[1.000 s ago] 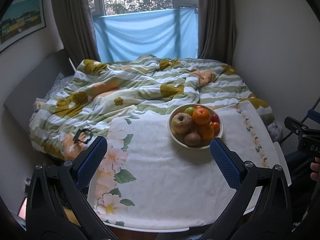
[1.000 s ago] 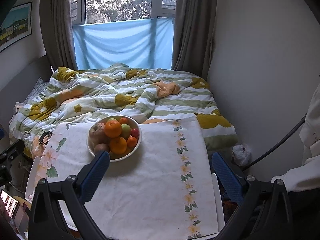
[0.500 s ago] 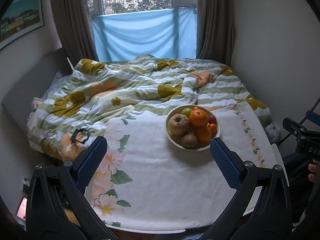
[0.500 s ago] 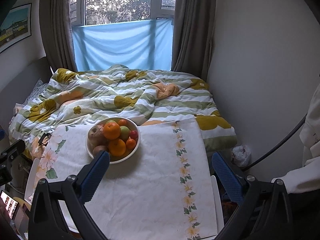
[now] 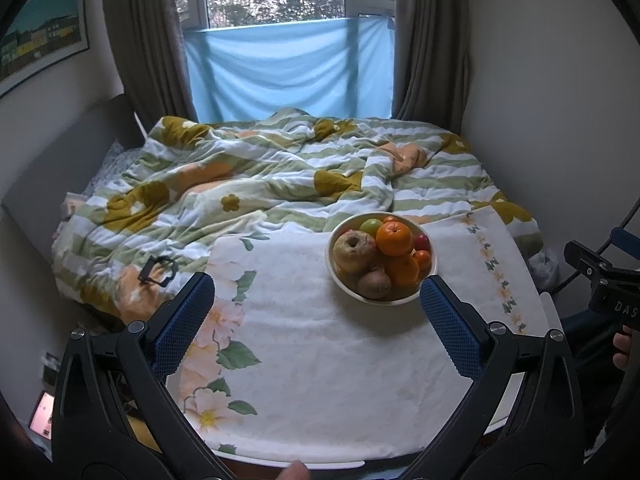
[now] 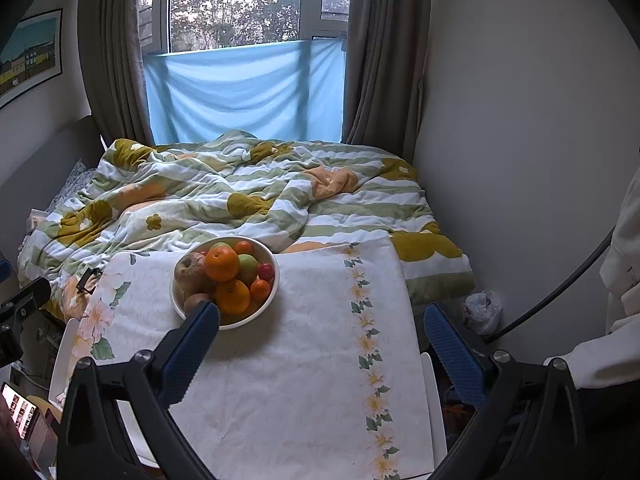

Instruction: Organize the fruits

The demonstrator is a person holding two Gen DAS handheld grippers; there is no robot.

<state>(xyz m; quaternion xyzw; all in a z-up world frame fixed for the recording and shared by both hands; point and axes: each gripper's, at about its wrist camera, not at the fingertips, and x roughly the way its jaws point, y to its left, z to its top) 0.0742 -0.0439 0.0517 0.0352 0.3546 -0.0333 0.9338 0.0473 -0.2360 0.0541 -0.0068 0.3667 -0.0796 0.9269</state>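
A white bowl (image 5: 434, 270) piled with fruit stands on a table under a floral cloth (image 5: 320, 352). It holds oranges (image 5: 394, 238), a brownish apple (image 5: 354, 250), a green apple (image 5: 370, 225), a kiwi (image 5: 374, 284) and small red fruits (image 5: 421, 242). The bowl also shows in the right wrist view (image 6: 270, 300). My left gripper (image 5: 316, 312) is open and empty, held above the table before the bowl. My right gripper (image 6: 320, 340) is open and empty, to the right of the bowl, its left finger (image 6: 192, 344) overlapping the bowl's near rim in view.
A bed with a rumpled green, white and mustard quilt (image 5: 260, 184) lies just behind the table. A wall (image 6: 520, 160) stands at the right, a window with a blue cloth (image 5: 288, 68) at the back. A phone (image 6: 20, 410) lies at the low left.
Both views have drifted slightly: the bowl sits a little further left and higher in each frame. Both grippers stay open and empty.
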